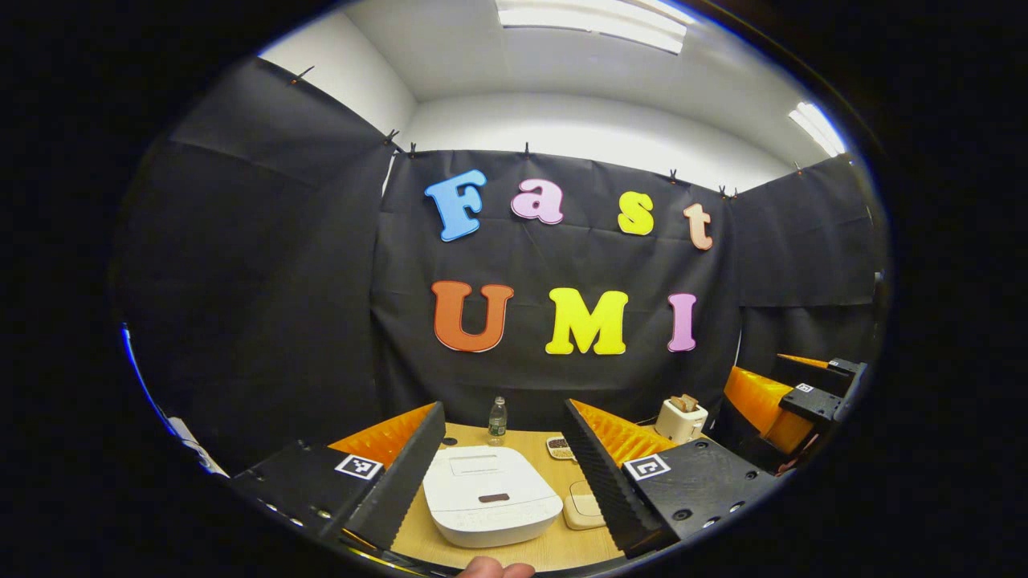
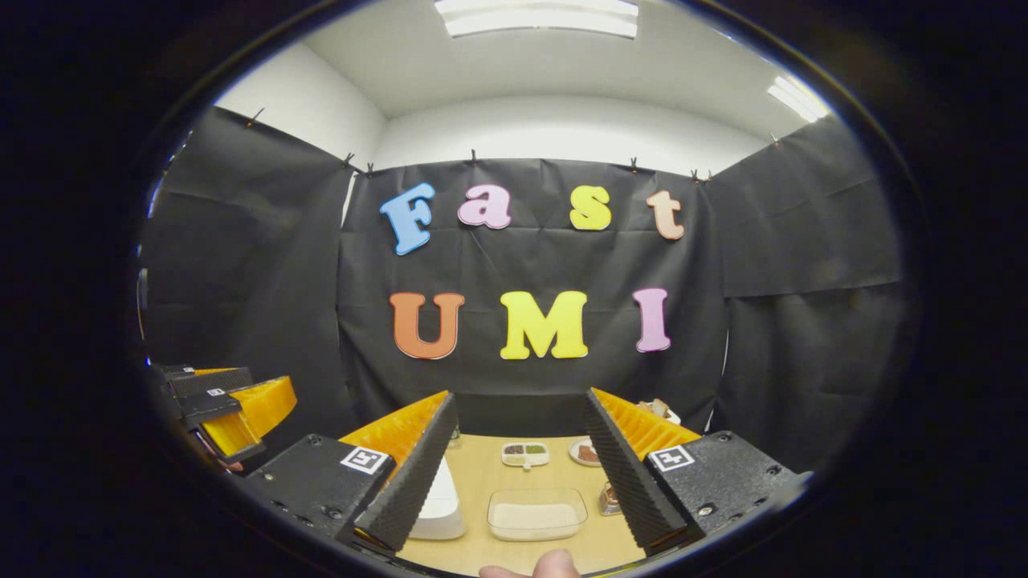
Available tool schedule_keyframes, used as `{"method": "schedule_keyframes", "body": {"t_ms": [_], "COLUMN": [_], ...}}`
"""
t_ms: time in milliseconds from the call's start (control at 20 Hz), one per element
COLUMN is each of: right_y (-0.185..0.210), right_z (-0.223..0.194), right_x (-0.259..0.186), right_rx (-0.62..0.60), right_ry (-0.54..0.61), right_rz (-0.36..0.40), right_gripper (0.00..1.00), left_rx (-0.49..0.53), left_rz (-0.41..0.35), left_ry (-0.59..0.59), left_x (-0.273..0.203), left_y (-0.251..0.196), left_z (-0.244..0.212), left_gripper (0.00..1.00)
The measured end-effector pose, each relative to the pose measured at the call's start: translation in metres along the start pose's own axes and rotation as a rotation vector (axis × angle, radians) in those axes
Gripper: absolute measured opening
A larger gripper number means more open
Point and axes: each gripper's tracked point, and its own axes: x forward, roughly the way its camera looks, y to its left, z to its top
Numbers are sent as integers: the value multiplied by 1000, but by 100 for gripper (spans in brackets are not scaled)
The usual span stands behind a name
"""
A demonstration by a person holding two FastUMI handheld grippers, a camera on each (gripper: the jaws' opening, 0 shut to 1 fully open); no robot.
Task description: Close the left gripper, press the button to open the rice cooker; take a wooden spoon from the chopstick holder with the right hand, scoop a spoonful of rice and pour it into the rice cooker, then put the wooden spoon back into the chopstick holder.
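Left gripper: jaws spread wide, nothing between them, held above the wooden table. White rice cooker directly ahead between the fingers, lid down, dark button strip visible on the front of the lid. Clear water bottle upright behind the cooker, near the black cloth wall. Small divided dish just right of the cooker's far corner; cream square item beside its near right corner, partly hidden by the right finger. White toaster with bread slices farther right. Right gripper seen at far right, held apart from the table.

Right gripper: jaws likewise wide apart and empty. Clear rectangular container of rice straight ahead on the table. Divided dish behind it; plate to its right. Edge of the rice cooker behind the left finger. Small jar beside the right finger; contents cannot be told. Left gripper at far left. Fingertip of a hand at bottom edge.
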Motion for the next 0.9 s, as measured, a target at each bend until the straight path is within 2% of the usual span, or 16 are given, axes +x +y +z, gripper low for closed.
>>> {"method": "schedule_keyframes", "body": {"t_ms": [350,600,900], "right_y": [-5,-19,-40], "right_z": [-2,-7,-24], "right_x": [4,8,30], "right_rx": [10,16,18], "right_ry": [2,6,34], "right_rz": [10,-6,-7], "right_gripper": [100,100,100], "left_rx": [2,13,40], "left_rz": [35,22,50], "left_ry": [-7,5,77], "left_x": [-3,2,10], "left_y": [3,-8,-17], "left_z": [-1,-3,-35], "left_gripper": [94,94,94]}}
